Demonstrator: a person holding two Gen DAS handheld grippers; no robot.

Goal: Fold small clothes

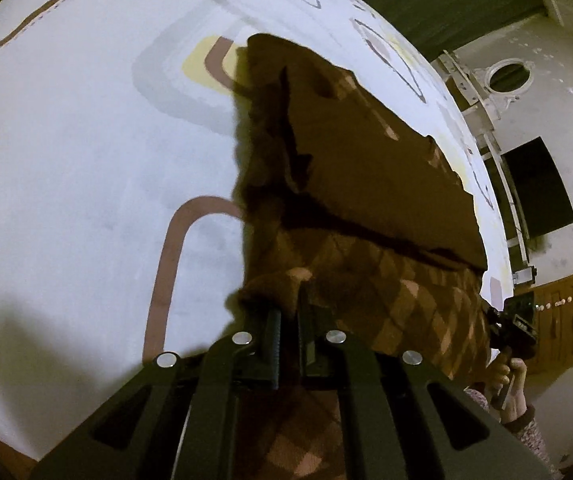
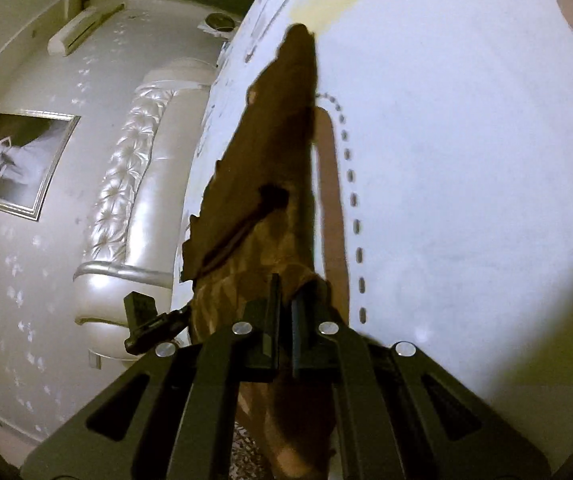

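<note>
Wrist views — close; both share cloth (image 1: 358, 184).

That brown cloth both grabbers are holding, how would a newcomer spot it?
Start at the white bedspread with its looping lines. Over it hangs the brown garment, pinched by the left gripper and the right gripper. Its diamond check pattern marks it out.

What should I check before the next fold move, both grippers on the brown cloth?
1. Left gripper shut on the brown checked fabric garment: ok.
2. Right gripper shut on the same garment: ok.
3. Garment's far end over the white patterned bedspread: ok; touching it or not: cannot tell.
4. Cloth spread flat between the grips: not ok, a dark flap lies doubled over the checked part.
5. Bedspread beside the garment free of other items: ok, in what shows.
6. Depth of each grip: cannot tell.
</note>
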